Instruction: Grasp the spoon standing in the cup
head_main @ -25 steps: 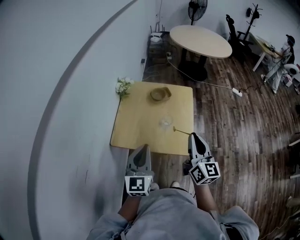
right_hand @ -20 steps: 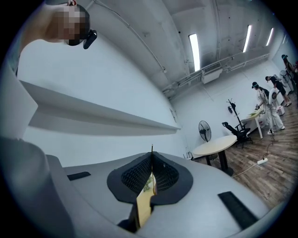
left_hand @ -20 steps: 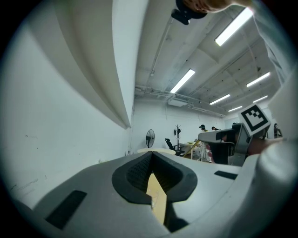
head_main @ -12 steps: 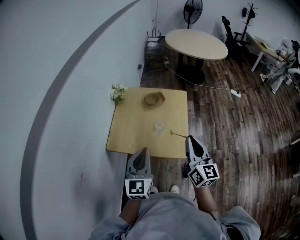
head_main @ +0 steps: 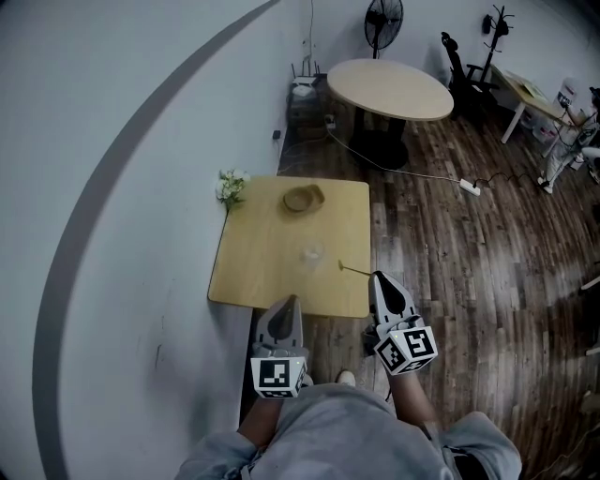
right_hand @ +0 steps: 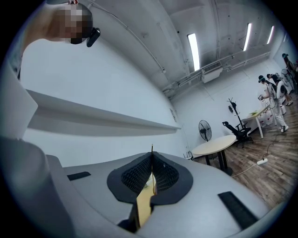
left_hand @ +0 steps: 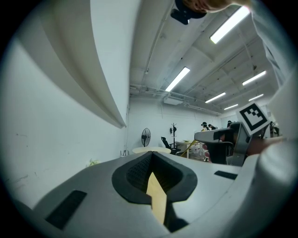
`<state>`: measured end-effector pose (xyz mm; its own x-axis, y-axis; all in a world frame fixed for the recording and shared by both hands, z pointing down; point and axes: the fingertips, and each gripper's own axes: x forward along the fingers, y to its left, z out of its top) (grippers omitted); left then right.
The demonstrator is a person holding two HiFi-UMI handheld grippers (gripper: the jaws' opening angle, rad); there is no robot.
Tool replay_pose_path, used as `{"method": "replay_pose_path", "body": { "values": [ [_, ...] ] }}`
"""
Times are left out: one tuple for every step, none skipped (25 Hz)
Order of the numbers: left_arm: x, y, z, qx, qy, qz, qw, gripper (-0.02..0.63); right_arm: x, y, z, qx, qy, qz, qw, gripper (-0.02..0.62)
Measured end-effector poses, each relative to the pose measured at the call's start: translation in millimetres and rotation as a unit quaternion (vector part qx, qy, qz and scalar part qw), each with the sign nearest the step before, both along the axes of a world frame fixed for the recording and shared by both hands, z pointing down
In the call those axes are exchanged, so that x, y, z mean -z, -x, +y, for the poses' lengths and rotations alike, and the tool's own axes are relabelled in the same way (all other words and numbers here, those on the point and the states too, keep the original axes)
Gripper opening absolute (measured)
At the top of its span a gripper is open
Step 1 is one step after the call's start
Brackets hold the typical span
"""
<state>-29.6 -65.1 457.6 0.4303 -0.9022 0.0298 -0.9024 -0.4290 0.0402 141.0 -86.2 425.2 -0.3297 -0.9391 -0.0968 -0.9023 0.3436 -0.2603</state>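
A thin spoon point(head_main: 354, 271) juts out level from the tip of my right gripper point(head_main: 380, 279), which is shut on its handle; the spoon's far end hangs over the near right part of the square wooden table point(head_main: 253, 272). In the right gripper view the spoon's handle point(right_hand: 152, 149) pokes up as a thin sliver where the pads meet. The clear cup point(head_main: 311, 252) stands on the table, left of the spoon and apart from it. My left gripper point(head_main: 284, 302) hovers shut and empty at the table's near edge.
A wooden bowl point(head_main: 303, 199) sits at the table's far side and a small flower bunch point(head_main: 230, 186) at its far left corner. The grey wall runs along the left. Beyond are a round table point(head_main: 389, 89), a fan point(head_main: 383, 19) and a cable with a power strip point(head_main: 469, 187) on the wood floor.
The table and cup have drifted left and a little farther off in the head view. Both grippers keep their places, and the spoon stays at the right gripper's tip.
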Motion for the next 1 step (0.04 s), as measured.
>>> {"method": "replay_pose_path", "body": {
  "values": [
    [-0.1, -1.2, 0.1, 0.000, 0.000, 0.000, 1.0000, 0.002, -0.4, -0.5, 0.0, 0.001, 0.000, 0.001, 1.000, 0.002]
  ]
}}
